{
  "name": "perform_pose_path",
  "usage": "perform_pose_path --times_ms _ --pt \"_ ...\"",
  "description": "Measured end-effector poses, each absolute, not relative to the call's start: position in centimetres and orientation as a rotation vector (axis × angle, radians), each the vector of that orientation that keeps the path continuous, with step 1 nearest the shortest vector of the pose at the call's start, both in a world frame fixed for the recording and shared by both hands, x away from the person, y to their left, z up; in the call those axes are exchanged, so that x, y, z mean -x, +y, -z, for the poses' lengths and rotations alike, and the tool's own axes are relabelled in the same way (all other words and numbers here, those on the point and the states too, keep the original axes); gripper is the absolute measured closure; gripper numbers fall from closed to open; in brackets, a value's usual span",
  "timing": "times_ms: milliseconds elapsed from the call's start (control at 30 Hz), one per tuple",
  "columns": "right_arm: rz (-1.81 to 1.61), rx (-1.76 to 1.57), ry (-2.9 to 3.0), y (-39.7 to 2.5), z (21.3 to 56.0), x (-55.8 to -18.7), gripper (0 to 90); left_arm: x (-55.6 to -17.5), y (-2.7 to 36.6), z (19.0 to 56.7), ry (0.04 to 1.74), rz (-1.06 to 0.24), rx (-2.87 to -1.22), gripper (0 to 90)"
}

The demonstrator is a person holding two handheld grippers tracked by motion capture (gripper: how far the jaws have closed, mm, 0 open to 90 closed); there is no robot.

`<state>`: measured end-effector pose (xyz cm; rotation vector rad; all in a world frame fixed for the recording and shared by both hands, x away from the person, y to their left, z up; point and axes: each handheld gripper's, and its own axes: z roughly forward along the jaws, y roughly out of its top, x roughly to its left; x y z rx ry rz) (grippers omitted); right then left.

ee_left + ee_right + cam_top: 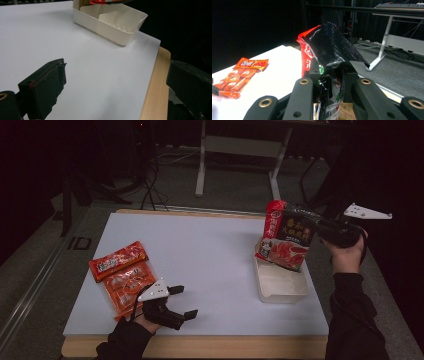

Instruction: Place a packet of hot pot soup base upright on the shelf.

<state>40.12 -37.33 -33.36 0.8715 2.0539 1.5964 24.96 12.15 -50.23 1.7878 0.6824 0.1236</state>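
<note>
left gripper [186, 302]: matte black jaws spread, empty, at table's near edge | orange snack pack [123, 273]: glossy, flat, just beside it | right gripper [311, 223]: pinches crinkled red-black foil pouch [286, 236], held upright over cream plastic bin [280, 287]

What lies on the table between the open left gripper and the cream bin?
Nothing: in the high view, bare white table top runs from the left gripper to the cream bin. The left gripper view shows the same bare stretch.

Pouch [285, 236] hides the tray's [280, 292] far end at 12 o'clock; in the left gripper view, the pouch is cropped by the top edge.
</note>
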Motion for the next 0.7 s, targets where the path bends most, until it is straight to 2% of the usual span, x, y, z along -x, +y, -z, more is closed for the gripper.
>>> perform_pose_path --times_ms 167,700 --pt "-1.561 -0.804 2.051 -37.5 34.2 -40.7 76.5 -24.9 12.0 50.5 0.661 -0.153 -1.803 2.8" --pt "-1.519 -0.758 2.099 -36.9 37.4 -42.5 75.9 -25.0 12.0 50.9 0.673 -0.122 -1.792 2.7"
